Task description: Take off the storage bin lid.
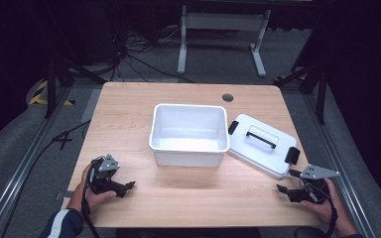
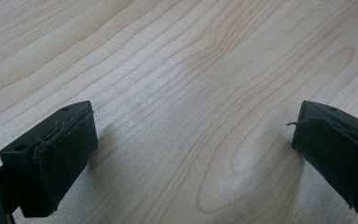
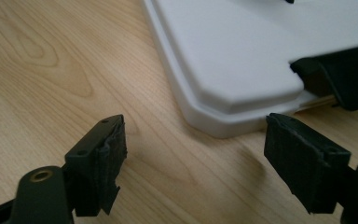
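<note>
Your left gripper [image 1: 129, 186] sits low at the near left of the table [image 1: 129, 114], hand wrapped round it, jaws spread wide. In the left gripper view there's bare wood grain between the two black pads [image 2: 70, 154], nothing caught, nothing touching.

Over on the near right, your right gripper [image 1: 281, 189] is down by the table edge, pointing in toward the middle. Jaws wide apart there too, and nothing in them. In the right gripper view the rounded corner of the lid [image 3: 233, 60] lies just beyond the pads, near but apart, with wood showing between the tips and that white rim. One black latch [image 3: 340, 79] juts from the lid's side at the right of that view.

A bit farther out, the lid [image 1: 260, 144] lies flat on the table, top side up, black handle [image 1: 261, 137] across its middle, a latch at each end. It rests just right of the tub [image 1: 188, 148], close against its corner.

The tub stands upright mid-table, open, white inside. Behind it, near the far edge, a round cable hole [image 1: 227, 97].
</note>
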Demonstrator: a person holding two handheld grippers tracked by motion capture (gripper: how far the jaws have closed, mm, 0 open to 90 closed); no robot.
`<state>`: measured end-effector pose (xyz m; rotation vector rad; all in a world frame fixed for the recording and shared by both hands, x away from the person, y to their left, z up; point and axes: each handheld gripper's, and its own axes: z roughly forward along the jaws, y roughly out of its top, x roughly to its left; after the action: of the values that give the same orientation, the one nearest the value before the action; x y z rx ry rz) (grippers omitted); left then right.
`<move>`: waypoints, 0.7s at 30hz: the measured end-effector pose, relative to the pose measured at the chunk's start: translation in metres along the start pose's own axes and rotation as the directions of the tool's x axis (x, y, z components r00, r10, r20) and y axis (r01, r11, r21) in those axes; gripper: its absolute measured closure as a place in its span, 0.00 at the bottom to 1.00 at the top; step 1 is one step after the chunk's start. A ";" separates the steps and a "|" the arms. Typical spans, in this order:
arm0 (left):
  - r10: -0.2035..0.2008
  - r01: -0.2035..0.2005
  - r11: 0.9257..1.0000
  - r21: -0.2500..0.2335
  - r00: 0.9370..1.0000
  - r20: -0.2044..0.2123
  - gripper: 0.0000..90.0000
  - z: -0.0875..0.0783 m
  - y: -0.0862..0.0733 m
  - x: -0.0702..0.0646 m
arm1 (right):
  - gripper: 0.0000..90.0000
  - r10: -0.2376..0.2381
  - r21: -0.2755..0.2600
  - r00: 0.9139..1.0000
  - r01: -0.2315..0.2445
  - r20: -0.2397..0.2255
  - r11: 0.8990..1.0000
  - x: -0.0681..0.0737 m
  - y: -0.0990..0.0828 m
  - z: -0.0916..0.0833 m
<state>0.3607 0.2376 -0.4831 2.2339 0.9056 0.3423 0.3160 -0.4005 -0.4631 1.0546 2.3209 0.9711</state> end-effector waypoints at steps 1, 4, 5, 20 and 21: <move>0.000 0.000 1.000 0.000 1.000 0.000 0.01 0.000 0.000 0.000 | 0.24 0.000 0.000 1.000 0.000 0.000 1.000 0.000 0.000 0.000; 0.000 0.000 1.000 0.000 1.000 0.000 0.01 0.000 0.000 0.000 | 0.23 0.034 -0.014 0.999 -0.034 0.001 0.999 -0.002 -0.005 0.001; 0.000 0.000 1.000 0.001 1.000 0.000 0.01 0.000 0.000 0.000 | 0.23 0.038 -0.010 0.999 -0.038 -0.002 0.999 -0.002 -0.005 0.001; 0.000 0.000 1.000 0.001 1.000 0.003 0.00 0.000 0.000 0.000 | 0.23 0.044 -0.008 0.999 -0.045 -0.013 0.999 -0.002 -0.004 0.004; 0.001 -0.001 1.000 0.001 1.000 0.003 0.00 0.000 0.000 0.000 | 0.23 0.044 -0.008 0.999 -0.044 -0.012 0.999 -0.002 -0.004 0.004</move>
<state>0.3610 0.2377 -0.4831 2.2351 0.9037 0.3390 0.3176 -0.4024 -0.4681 1.1039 2.3097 1.0050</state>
